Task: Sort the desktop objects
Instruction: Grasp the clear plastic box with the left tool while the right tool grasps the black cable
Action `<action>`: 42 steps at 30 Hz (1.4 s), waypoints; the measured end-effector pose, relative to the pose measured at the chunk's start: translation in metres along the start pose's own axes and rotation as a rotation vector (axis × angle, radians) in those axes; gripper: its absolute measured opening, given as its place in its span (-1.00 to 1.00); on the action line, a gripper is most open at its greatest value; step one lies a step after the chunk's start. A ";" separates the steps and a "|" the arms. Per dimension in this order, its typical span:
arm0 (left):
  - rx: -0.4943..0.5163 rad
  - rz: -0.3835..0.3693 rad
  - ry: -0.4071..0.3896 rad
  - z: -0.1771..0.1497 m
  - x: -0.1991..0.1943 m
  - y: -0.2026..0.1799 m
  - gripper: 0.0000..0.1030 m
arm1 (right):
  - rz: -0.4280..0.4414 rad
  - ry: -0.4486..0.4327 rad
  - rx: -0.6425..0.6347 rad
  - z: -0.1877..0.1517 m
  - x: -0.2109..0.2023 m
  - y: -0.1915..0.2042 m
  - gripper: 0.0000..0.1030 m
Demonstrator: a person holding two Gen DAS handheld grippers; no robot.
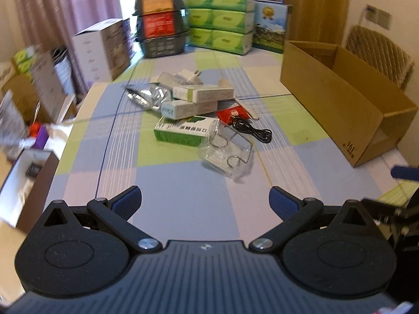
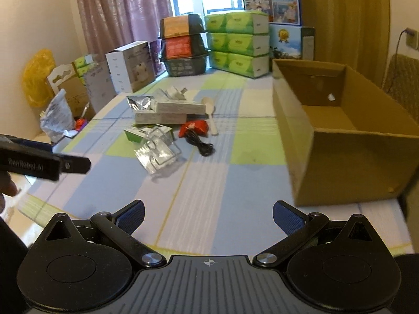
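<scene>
A heap of small objects lies mid-table: a clear plastic package [image 1: 226, 154] nearest me, a green box [image 1: 180, 130], two white boxes [image 1: 203, 92], a silver foil bag [image 1: 145, 95], a red packet [image 1: 233, 115], a black cable [image 1: 255, 130], a wooden spoon [image 2: 210, 115] and a white plug [image 1: 192, 76]. An open, empty cardboard box [image 2: 340, 136] stands at the right. My left gripper [image 1: 205, 204] is open, short of the clear package. My right gripper [image 2: 208, 219] is open over bare tablecloth, left of the cardboard box. The left tool [image 2: 44, 163] shows in the right wrist view.
Stacked green tissue packs [image 1: 222, 18], dark baskets [image 1: 162, 23] and printed boxes [image 1: 104, 49] line the table's far end. Cartons and bags [image 2: 60, 115] crowd the floor past the left table edge. A chair [image 1: 379, 52] stands behind the cardboard box.
</scene>
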State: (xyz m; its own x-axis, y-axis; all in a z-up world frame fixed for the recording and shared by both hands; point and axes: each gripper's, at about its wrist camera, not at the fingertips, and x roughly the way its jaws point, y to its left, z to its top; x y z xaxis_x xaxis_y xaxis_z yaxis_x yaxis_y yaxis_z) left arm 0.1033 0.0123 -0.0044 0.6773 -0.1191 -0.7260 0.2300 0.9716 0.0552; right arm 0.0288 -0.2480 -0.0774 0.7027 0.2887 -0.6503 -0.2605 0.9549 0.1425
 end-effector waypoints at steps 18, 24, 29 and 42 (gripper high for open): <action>0.350 -0.088 -0.053 0.015 0.093 -0.005 0.97 | 0.024 0.137 -0.241 0.057 0.144 -0.013 0.96; 0.518 -0.123 -0.105 0.014 0.123 -0.027 0.97 | 0.032 0.127 -0.290 0.074 0.182 -0.019 0.85; 0.535 -0.113 -0.093 0.019 0.151 -0.036 0.86 | 0.052 0.145 -0.332 0.081 0.207 -0.015 0.56; 0.426 -0.122 -0.070 0.026 0.159 -0.024 0.37 | 0.126 0.164 -0.404 0.091 0.242 -0.004 -0.12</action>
State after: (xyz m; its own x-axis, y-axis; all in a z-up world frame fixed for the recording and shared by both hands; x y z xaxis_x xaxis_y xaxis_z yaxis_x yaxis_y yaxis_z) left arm 0.2236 -0.0353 -0.1032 0.6698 -0.2556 -0.6972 0.5687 0.7803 0.2603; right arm 0.2597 -0.1754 -0.1677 0.5432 0.3547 -0.7610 -0.5972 0.8003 -0.0533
